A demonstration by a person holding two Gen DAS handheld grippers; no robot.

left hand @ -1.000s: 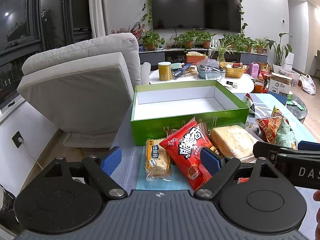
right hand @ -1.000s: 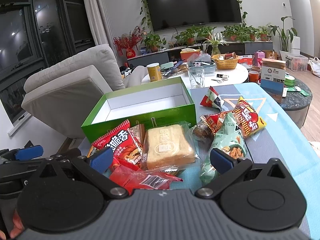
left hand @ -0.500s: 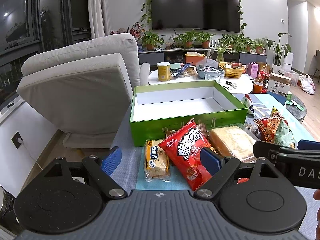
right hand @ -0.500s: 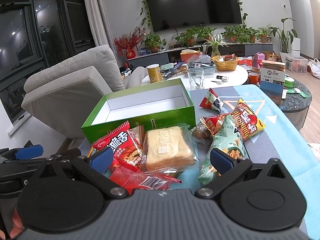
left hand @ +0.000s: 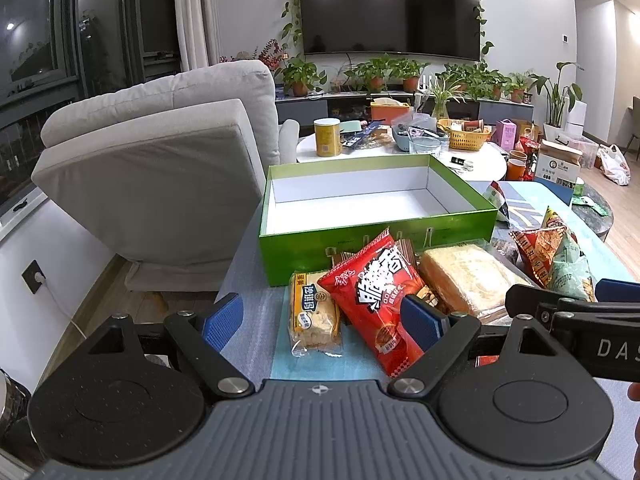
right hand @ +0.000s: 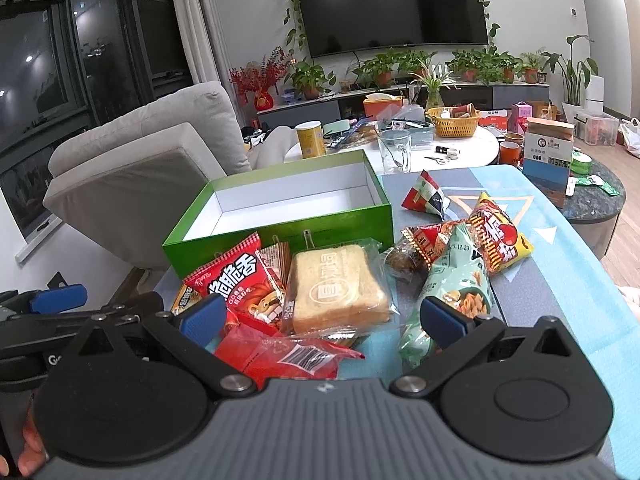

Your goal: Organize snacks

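Little changed since a second ago: both grippers, left gripper (left hand: 324, 316) and right gripper (right hand: 322, 316), still spread, empty, low in frame; green box (left hand: 376, 236) at centre unfilled; snacks (right hand: 340, 288) untouched.

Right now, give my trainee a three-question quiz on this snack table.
1. True or false: the green box already holds snacks.
2. Which packet lies directly ahead between the right gripper jaws? A) bread packet B) pale green bag C) yellow can
3. Fill in: both the left gripper and the right one have their jaws ____.

Key: 1 false, its white inside is bare. 2 A. 3 open, holding nothing.
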